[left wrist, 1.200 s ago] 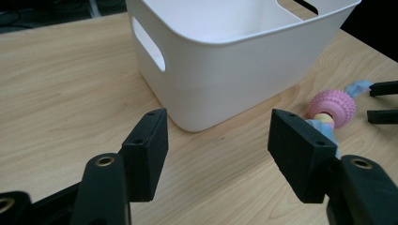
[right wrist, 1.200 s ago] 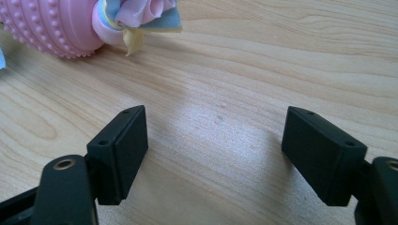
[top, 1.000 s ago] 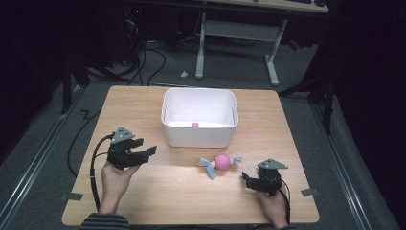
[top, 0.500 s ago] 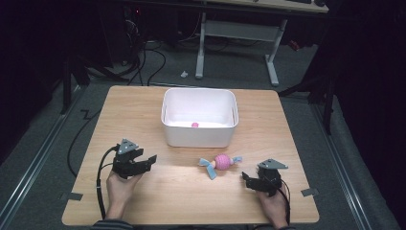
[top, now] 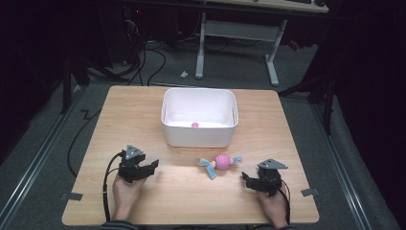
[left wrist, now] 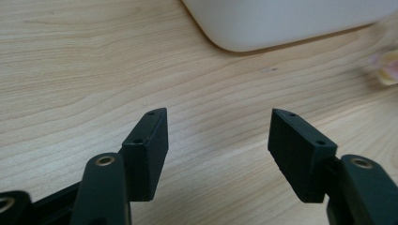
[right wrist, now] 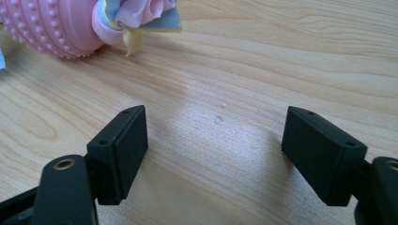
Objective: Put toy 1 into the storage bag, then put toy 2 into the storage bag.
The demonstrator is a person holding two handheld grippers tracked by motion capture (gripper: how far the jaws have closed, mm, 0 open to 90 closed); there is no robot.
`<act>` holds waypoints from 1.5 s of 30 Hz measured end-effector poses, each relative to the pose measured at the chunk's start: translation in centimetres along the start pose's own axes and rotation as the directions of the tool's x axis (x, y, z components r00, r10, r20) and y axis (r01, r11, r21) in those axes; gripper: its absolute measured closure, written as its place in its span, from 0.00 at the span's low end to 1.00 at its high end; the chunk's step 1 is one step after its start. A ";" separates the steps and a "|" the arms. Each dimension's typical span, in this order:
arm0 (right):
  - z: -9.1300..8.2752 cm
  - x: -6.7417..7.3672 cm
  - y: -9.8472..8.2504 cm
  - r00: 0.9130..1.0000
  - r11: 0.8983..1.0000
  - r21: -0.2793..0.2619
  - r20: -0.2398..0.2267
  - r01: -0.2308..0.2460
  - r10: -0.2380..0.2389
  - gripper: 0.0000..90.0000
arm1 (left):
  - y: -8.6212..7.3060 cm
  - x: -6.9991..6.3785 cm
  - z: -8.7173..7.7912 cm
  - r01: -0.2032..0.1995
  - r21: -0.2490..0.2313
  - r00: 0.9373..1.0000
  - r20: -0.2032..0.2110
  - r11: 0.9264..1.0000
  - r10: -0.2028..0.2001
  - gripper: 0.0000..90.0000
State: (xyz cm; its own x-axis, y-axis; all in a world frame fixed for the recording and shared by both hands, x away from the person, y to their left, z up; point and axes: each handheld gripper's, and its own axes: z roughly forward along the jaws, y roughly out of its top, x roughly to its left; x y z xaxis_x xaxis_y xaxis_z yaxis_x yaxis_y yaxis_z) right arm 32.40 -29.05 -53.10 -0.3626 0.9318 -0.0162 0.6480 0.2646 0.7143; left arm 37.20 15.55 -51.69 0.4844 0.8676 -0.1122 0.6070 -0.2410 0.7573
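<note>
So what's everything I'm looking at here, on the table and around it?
Table: one, light wood, centre of the high view.
Tub: one, white, open-topped, on the far middle of the table.
Small pink thing: one, inside the tub; too small to identify.
Knobbly toy: one, pink ball with pastel fabric tails, just in front of the tub.
Desk frame: one, white legs, on the floor beyond the table.
Cables: several, black, on the floor behind.
Left gripper: one, black, jaws open and empty, near left of the table.
Right gripper: one, black, jaws open and empty, near right, beside the toy.
</note>
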 end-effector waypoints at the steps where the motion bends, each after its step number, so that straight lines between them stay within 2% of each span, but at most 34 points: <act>1: 0.0 0.0 0.0 1.000 1.000 0.000 0.000 -0.001 0.001 0.26 | -0.1 -0.1 0.3 -0.017 0.014 1.000 -0.012 1.000 0.017 0.43; 5: 0.0 0.0 0.0 1.000 1.000 0.000 0.000 -0.001 0.001 0.26 | -0.1 -0.1 0.9 -0.029 0.020 0.999 -0.020 0.999 0.030 0.43; 13: 0.1 0.0 0.1 1.000 1.000 0.001 0.005 -0.006 0.006 0.26 | -0.3 -0.2 1.5 -0.019 0.006 1.000 -0.021 1.000 0.019 0.43; 18: 0.1 0.0 0.1 1.000 1.000 0.000 0.008 -0.006 0.006 0.26 | -0.4 -0.5 2.2 -0.051 0.011 0.998 -0.034 0.999 0.052 0.43; 23: 0.1 0.0 0.1 1.000 1.000 0.000 0.005 -0.005 0.005 0.26 | -0.4 -0.4 2.4 -0.062 0.016 0.997 -0.047 0.998 0.063 0.42; 25: 0.1 0.0 0.1 1.000 1.000 -0.001 0.005 -0.007 0.007 0.26 | -0.4 -0.7 2.5 -0.082 0.024 0.995 -0.051 0.996 0.083 0.39; 29: -0.2 0.2 0.4 1.000 0.999 0.031 -0.010 0.008 -0.008 0.32 | -0.4 -0.7 2.6 -0.089 0.031 0.995 -0.046 0.996 0.091 0.35; 31: -0.3 0.4 0.4 0.999 0.999 0.038 -0.033 0.025 -0.024 0.33 | -0.4 -0.7 2.6 -0.088 0.032 0.995 -0.051 0.996 0.089 0.34; 35: -1.0 1.0 0.6 0.997 0.998 0.019 -0.058 0.053 -0.052 0.34 | -0.4 -0.7 2.6 -0.084 0.034 0.995 -0.057 0.996 0.086 0.32; 40: -2.4 1.9 1.3 0.995 0.998 -0.032 -0.075 0.062 -0.065 0.33 | -0.4 -0.7 2.6 -0.083 0.034 0.995 -0.057 0.996 0.085 0.32; 45: -3.3 2.7 2.5 0.988 0.993 -0.067 -0.112 0.100 -0.107 0.33 | -0.4 -0.7 2.6 -0.083 0.034 0.995 -0.056 0.996 0.085 0.31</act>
State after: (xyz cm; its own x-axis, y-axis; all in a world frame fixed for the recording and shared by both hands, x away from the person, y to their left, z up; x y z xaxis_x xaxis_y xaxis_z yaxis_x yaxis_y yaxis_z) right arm 30.79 -26.67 -49.04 -0.5021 0.8647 -0.0143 0.5625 0.3391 0.7541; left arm 38.25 13.88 -53.57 0.4983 0.8670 -0.0109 0.5856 -0.3273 0.7416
